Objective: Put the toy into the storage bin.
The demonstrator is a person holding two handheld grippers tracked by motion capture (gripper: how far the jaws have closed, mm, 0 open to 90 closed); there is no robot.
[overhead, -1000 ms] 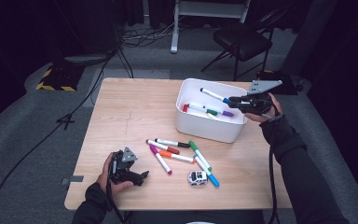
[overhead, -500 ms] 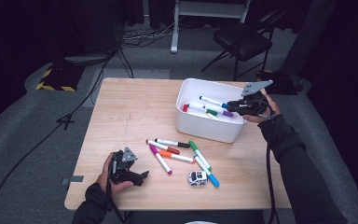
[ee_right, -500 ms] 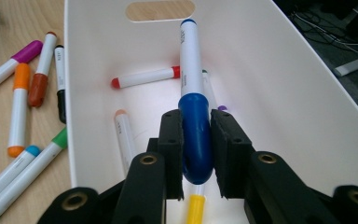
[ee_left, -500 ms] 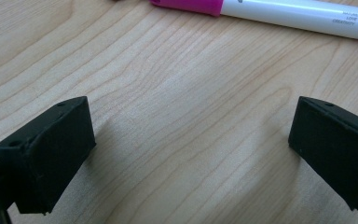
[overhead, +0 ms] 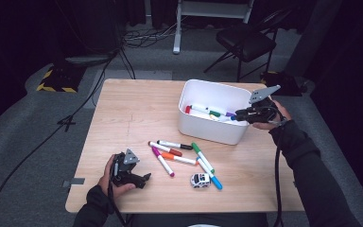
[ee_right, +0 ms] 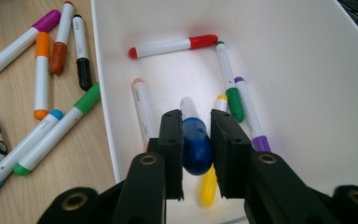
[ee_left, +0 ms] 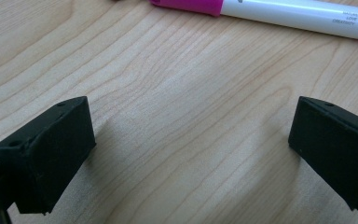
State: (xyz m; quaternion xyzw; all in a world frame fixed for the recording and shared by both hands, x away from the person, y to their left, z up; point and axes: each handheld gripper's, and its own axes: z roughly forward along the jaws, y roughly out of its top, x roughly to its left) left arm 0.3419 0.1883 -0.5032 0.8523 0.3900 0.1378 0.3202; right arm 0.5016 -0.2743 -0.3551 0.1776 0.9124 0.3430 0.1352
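Near you at the table's front-left, your left gripper (overhead: 144, 178) rests w/ jaws wide apart on bare wood, nothing between, while far right your right gripper (ee_right: 196, 147) clamps the dark blue marker (ee_right: 195, 140) (cap end) over the white bin (overhead: 208, 134).

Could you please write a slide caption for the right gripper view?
Right gripper holding a dark blue marker above the white bin of markers.

Dim room, grey carpet floor (overhead: 38, 142), black folding chair (overhead: 246, 40) behind wooden table (overhead: 132, 113), possibly cables (overhead: 144, 35)
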